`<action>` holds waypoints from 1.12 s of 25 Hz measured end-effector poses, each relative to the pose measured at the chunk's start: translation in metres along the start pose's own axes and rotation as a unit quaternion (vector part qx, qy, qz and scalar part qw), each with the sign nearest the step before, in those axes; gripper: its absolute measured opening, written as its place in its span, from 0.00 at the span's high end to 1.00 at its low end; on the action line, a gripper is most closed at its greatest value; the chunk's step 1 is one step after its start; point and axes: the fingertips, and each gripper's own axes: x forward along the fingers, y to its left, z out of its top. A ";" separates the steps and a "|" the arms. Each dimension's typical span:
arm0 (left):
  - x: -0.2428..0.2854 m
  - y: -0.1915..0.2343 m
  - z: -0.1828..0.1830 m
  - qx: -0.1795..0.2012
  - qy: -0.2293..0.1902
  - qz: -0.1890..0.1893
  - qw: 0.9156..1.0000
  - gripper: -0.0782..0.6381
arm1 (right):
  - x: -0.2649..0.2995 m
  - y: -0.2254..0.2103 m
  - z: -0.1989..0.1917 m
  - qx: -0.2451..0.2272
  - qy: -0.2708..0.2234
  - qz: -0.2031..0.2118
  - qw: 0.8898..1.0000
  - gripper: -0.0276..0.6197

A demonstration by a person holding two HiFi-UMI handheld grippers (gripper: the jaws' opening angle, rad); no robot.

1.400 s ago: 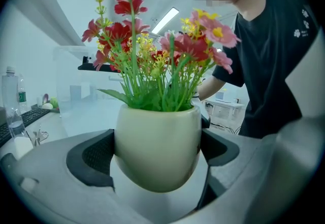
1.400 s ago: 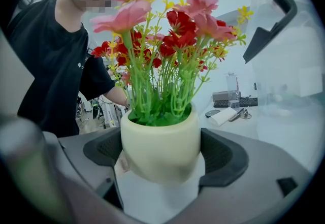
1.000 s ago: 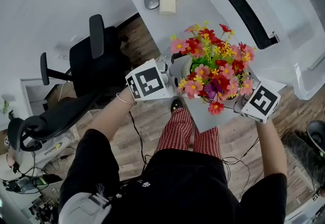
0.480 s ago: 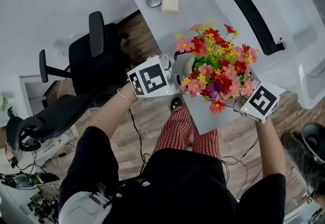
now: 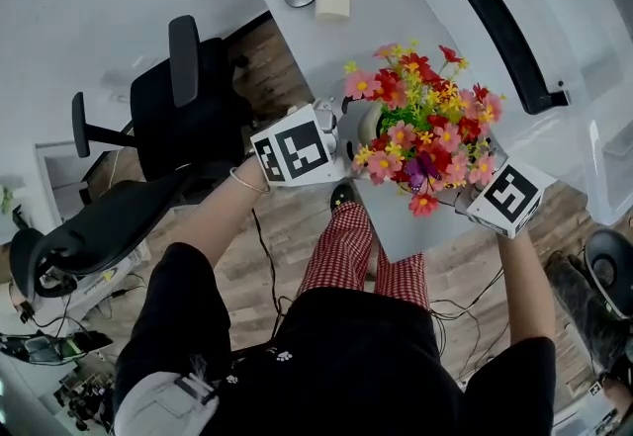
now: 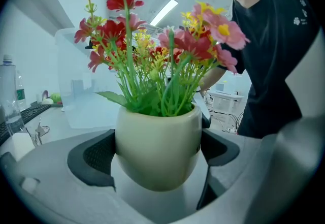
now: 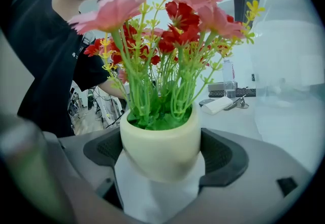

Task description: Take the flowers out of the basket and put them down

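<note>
Flowers [image 5: 420,142] stand in a cream pot [image 5: 362,124], upright, stems vertical. They are out of the clear tub [image 5: 559,39] with the black handle [image 5: 499,29], which I take for the basket; it sits far and right, apart from the pot.

Left gripper [image 6: 157,157]: jaws closed on the pot's belly, dark pads [image 6: 94,159] pressed to both flanks. Right gripper [image 7: 161,154]: the same, clamped on the pot from the opposite side. The pot is thus caught between the two tools, one from the left, one from the right, neither nearer than the other.

The pot hangs over the white table [image 5: 396,29], near its left edge, just past the near corner. Bare tabletop shows under the rounded base in both gripper views. Whether the base touches the top, I cannot tell; it looks slightly raised.

Judgement: the set-down is straight down along the pot's own axis. Both grippers need to lower level together, or the pot tips. The left edge is close, so keep the pot inboard.
</note>
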 end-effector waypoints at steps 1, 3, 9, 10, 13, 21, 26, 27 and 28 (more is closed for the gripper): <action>-0.002 -0.001 0.004 -0.002 0.004 0.003 1.000 0.16 | -0.002 0.002 0.004 0.000 -0.002 0.004 1.000 0.24; -0.003 -0.002 0.008 -0.001 0.008 0.003 1.000 0.16 | -0.004 0.003 0.008 0.001 -0.002 0.002 1.000 0.24; 0.003 0.001 -0.002 -0.001 0.012 0.001 1.000 0.16 | 0.000 -0.002 -0.002 0.006 0.002 -0.002 1.000 0.24; 0.003 0.001 -0.003 -0.001 0.012 0.002 1.000 0.16 | 0.000 -0.002 -0.003 0.007 0.003 -0.002 1.000 0.24; 0.006 0.003 -0.006 0.002 0.015 0.005 1.000 0.16 | 0.000 -0.005 -0.006 0.000 0.004 -0.003 1.000 0.24; 0.007 0.004 -0.007 0.001 0.018 0.001 1.000 0.16 | 0.000 -0.006 -0.007 0.009 0.013 -0.011 1.000 0.24; 0.010 0.004 -0.011 0.002 0.022 -0.002 1.000 0.16 | 0.001 -0.007 -0.011 0.011 0.015 -0.015 1.000 0.24; 0.010 0.005 -0.012 0.002 0.023 -0.003 1.000 0.16 | 0.002 -0.007 -0.012 0.011 0.015 -0.016 1.000 0.24; 0.010 0.005 -0.012 0.002 0.023 -0.004 1.000 0.16 | 0.002 -0.007 -0.013 0.012 0.016 -0.016 1.000 0.24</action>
